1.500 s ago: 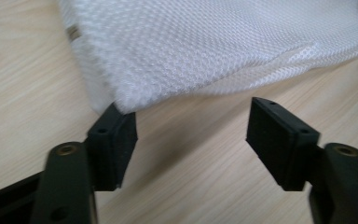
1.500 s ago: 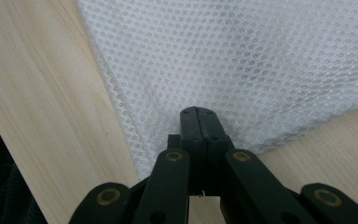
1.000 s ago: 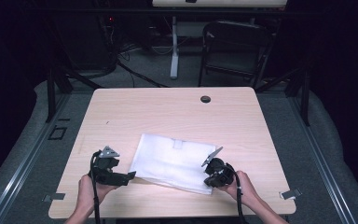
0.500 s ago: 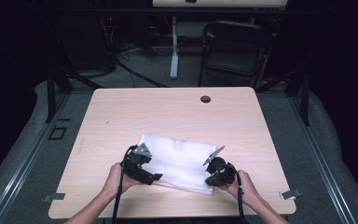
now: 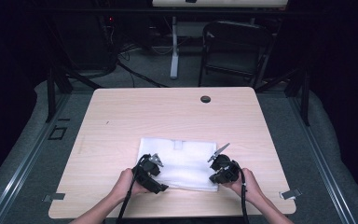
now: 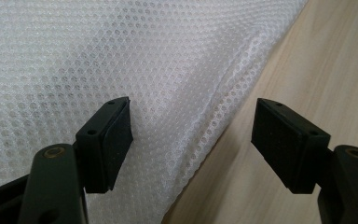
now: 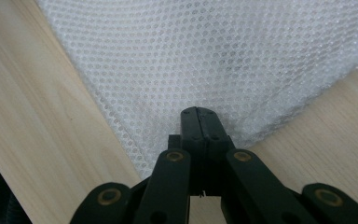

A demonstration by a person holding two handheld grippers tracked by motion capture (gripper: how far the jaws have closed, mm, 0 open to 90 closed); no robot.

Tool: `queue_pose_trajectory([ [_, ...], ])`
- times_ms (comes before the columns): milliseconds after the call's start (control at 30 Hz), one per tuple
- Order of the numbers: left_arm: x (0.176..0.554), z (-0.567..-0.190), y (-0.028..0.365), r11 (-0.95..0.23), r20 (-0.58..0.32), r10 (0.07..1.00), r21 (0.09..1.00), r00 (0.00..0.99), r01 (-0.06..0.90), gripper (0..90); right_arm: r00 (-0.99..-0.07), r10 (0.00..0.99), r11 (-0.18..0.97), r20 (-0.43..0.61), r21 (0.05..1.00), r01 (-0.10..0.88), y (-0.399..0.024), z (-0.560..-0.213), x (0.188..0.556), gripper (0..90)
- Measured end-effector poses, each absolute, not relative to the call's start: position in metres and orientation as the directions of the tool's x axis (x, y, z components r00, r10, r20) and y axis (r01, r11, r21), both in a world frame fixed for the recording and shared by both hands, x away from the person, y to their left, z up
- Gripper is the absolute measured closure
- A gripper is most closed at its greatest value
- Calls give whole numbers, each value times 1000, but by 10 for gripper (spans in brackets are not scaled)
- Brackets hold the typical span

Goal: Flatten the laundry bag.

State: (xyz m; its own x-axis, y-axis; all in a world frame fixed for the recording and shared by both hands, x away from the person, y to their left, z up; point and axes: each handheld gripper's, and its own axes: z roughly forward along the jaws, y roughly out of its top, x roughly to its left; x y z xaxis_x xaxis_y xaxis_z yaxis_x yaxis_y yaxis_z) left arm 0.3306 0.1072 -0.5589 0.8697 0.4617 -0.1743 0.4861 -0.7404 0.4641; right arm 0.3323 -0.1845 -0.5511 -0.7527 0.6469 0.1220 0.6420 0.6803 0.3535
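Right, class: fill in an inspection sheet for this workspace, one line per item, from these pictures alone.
Surface: pale wooden table, round dark grommet near its far edge.
Job's things: white mesh fabric sheet, flat near the front edge.
Clutter: nothing seen.
Grippers: left gripper open astride the sheet's edge, jaws just been closing; right gripper shut on the sheet's corner.
Cables: a black cable trails from each gripper.
Surroundings: dark folding chair, grey floor.

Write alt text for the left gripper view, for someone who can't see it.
Two black jaws stand apart over the edge of a white mesh cloth: the left gripper has just been closing, with the rumpled mesh edge between its jaws but not yet pinched. Pale wooden table shows at the right.
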Motion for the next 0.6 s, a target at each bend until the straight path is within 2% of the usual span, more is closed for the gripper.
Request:
queue_pose_trajectory([
  [400,318,-557,96,-743,-183,472,444,862,501,290,-736,667,664,115,356,658,-193,-551,339,900],
  [600,320,-547,90,-723,-172,452,505,875,472,310,-737,665,665,116,358,656,-193,-551,340,900],
])
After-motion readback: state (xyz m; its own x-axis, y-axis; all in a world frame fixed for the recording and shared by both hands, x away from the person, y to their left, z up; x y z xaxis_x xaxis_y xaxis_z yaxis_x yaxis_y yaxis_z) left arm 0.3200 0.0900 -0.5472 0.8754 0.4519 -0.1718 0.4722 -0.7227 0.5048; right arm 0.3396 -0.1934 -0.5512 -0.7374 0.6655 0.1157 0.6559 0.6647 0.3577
